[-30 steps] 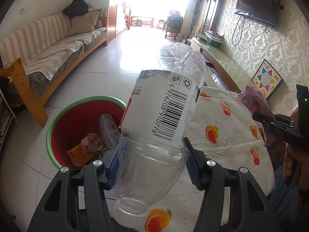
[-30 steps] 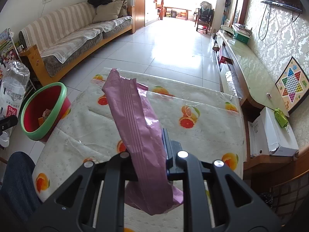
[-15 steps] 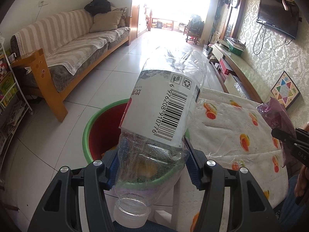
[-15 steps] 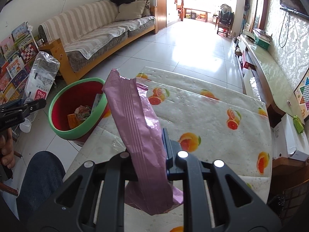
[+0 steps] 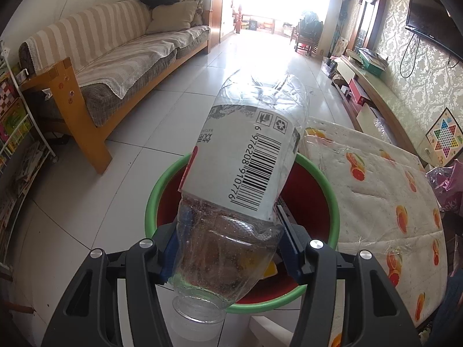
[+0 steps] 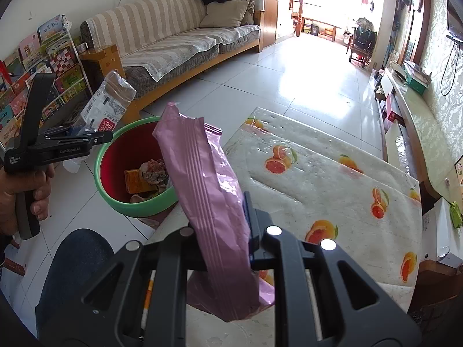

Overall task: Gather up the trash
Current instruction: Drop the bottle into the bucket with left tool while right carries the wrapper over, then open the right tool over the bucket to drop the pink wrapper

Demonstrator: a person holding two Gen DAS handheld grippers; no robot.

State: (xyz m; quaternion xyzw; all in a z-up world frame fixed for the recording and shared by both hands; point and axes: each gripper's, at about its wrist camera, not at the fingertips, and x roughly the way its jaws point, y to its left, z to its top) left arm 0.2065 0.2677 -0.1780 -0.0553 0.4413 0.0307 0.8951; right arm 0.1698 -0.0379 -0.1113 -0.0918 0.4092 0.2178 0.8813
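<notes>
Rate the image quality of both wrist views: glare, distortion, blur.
Left wrist view: the doorway at the far end is blown out to white, and glare streaks the floor tiles; fisheye bends the sofa and walls; the plastic bottle label reads sharp. Right wrist view: the same backlight washes out the hallway; the pink bag is crisp, and corners vignette black.

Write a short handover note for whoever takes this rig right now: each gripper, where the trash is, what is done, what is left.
Left gripper: shut on the empty plastic bottle, neck down, at the bin.
Right gripper: shut on the pink wrapper, above the table edge beside the bin.
Done: a box and crumpled wrappers lie in the bin.
Left: release the bottle, then the wrapper, into the bin.
</notes>
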